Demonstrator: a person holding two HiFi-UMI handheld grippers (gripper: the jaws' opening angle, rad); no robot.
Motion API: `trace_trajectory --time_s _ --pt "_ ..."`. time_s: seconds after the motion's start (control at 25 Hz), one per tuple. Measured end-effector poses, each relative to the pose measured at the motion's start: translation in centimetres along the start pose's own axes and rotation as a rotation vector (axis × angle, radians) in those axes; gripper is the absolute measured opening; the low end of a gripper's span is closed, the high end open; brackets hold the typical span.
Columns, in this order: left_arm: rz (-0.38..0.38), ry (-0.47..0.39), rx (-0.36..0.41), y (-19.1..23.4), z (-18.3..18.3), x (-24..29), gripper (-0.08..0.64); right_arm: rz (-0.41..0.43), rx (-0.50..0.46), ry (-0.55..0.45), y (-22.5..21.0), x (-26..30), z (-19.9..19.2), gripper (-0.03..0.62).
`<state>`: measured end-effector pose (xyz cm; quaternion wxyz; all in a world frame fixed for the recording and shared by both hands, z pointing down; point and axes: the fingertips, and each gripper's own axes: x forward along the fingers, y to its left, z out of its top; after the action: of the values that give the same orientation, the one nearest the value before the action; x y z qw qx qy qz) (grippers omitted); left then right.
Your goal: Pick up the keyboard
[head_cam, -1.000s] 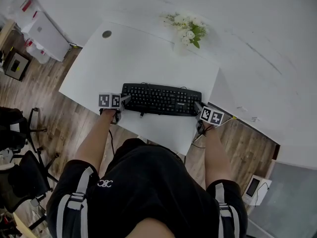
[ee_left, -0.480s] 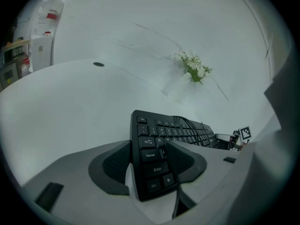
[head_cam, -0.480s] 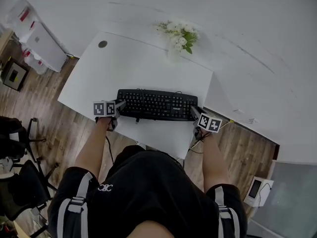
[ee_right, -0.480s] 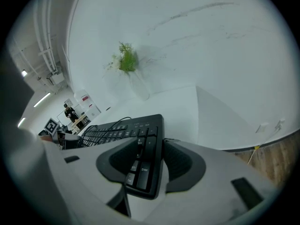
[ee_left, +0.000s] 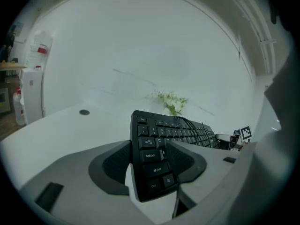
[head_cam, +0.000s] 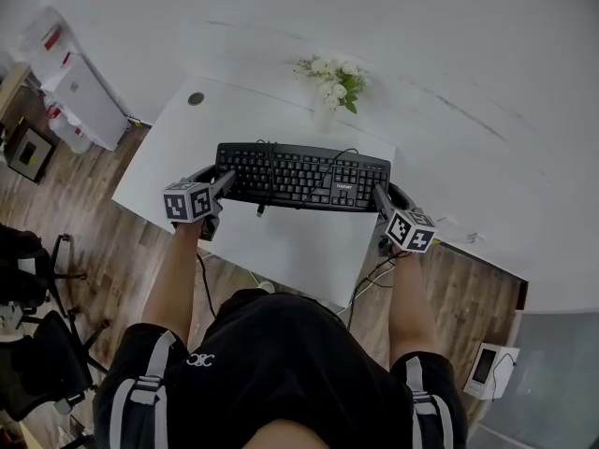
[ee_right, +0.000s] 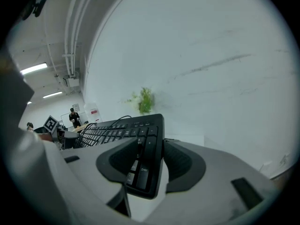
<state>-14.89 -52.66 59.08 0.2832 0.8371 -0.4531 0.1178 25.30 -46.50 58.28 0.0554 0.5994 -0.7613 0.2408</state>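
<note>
A black keyboard [head_cam: 301, 177] hangs in the air above the white table [head_cam: 281, 241], held by both ends. My left gripper [head_cam: 223, 183] is shut on its left end; in the left gripper view the keyboard [ee_left: 154, 161] stands clamped between the grey jaws of the left gripper [ee_left: 149, 162]. My right gripper [head_cam: 379, 197] is shut on the right end, and the right gripper view shows the keyboard [ee_right: 140, 165] pinched between the jaws of the right gripper [ee_right: 147, 165]. The keyboard's cable [head_cam: 328, 174] lies looped over the keys.
A vase of white flowers [head_cam: 329, 80] stands at the table's back edge by the white wall. A round grommet [head_cam: 196, 99] marks the table's far left corner. A white cabinet [head_cam: 84, 82] and chairs [head_cam: 37, 344] stand on the wooden floor at left.
The keyboard has risen off the table with both grippers shut on its ends. It now looks larger and higher in the head view, and its cable has draped over the keys.
</note>
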Motion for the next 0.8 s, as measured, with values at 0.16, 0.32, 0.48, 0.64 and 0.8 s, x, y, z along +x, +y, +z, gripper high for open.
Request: trace_trajectory --time_s 0.16,0.32,0.48,0.64,0.8 --pt "-0.027 -0.142 0.066 -2.7 5.6 -2.6 0.244 0.012 -0.045 -0.143 1.7 -2.5 6.0 0.181" --pt "-0.051 -0.279 0.111 -5.5 10.6 -5.3 0.244 0.023 -0.091 -0.294 3.4 -5.7 12.0 0.179" --pt "-0.085 -0.385 0.137 -7.9 14.5 -7.2 0.245 0.033 -0.133 -0.425 4.7 -8.6 17.1 0.173" --pt "-0.107 -0.455 0.154 -9.3 16.8 -8.7 0.245 0.033 -0.16 -0.497 5.6 -10.8 20.1 0.156" --pt "-0.105 -0.484 0.158 -10.0 17.7 -9.2 0.245 0.039 -0.142 -0.508 5.5 -11.3 20.7 0.15"
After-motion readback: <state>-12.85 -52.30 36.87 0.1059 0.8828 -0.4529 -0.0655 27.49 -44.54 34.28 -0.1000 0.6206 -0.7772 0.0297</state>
